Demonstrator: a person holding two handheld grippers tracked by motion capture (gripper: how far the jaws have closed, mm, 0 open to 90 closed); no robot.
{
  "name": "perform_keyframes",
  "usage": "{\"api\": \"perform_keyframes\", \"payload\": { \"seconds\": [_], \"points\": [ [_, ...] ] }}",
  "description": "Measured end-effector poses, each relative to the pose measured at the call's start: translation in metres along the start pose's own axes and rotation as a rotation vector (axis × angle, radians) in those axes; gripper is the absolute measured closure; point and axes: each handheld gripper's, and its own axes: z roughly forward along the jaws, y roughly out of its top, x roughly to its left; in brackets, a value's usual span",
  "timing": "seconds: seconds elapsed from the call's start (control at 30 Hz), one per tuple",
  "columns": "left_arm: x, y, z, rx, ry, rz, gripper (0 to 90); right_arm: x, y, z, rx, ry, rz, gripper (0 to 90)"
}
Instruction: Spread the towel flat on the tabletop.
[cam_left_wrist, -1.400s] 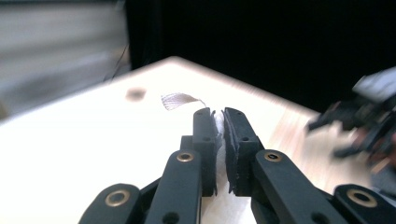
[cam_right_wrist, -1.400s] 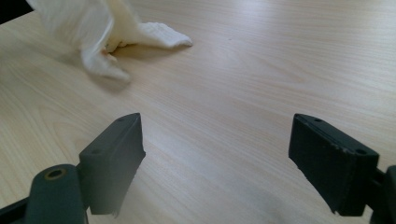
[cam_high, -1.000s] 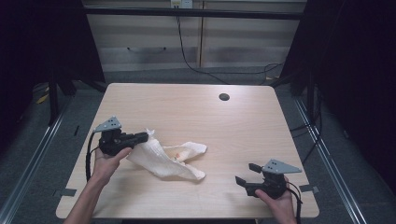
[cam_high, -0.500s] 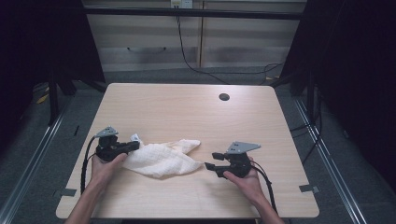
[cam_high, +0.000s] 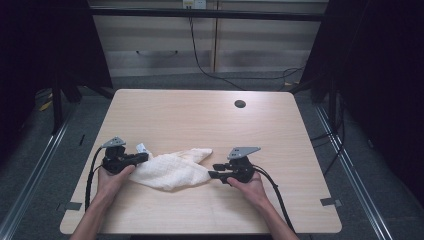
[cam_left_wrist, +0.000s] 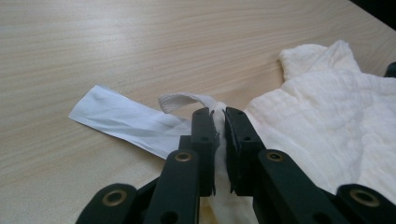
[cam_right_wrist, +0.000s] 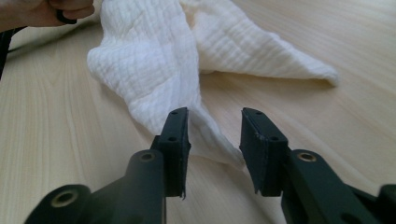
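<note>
Jaws first, from the high view: the left gripper (cam_high: 142, 158) is clenched on the left end of the cloth (cam_high: 172, 169), while the right gripper (cam_high: 212, 174) has just been closing its jaws at the cloth's right end. The cloth lies bunched on the bench (cam_high: 200, 120) near the front edge, between the two hands. The far half of the bench is bare wood apart from a small round hole (cam_high: 240, 104) near the back edge, well apart from the cloth. Both cables trail off toward the front edge.

In the left gripper view, the jaws pinch a fold of cloth (cam_left_wrist: 327, 126) tightly. A white label (cam_left_wrist: 121, 119) and a small loop (cam_left_wrist: 180, 100) stick out just beside the tips and lie flat on the bench. The cloth's lower part is hidden behind the jaws.

In the right gripper view, the jaws stand apart with a thin corner of cloth (cam_right_wrist: 154, 60) between them; the pads do not press on it. The left hand (cam_right_wrist: 42, 11) is cut off at the top corner.
</note>
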Motion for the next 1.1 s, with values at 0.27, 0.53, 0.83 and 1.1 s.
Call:
{"api": "perform_keyframes", "payload": {
  "seconds": [0.27,0.53,0.83,1.1],
  "points": [
    [-0.002,0.004,-0.011,-0.074,-0.04,-0.027,78.7,-0.001,0.002,-0.011,-0.068,0.005,0.034,89.3],
    [-0.015,0.015,-0.021,-0.137,-0.068,0.02,82.6,-0.002,0.016,-0.045,-0.174,-0.029,0.036,89.5],
    [-0.031,0.026,-0.025,-0.183,-0.12,0.055,84.3,-0.008,0.022,-0.065,-0.215,-0.059,0.044,89.7],
    [-0.036,0.041,-0.029,-0.211,-0.135,0.071,84.9,-0.013,0.035,-0.076,-0.21,-0.069,0.044,89.8]
  ]
}}
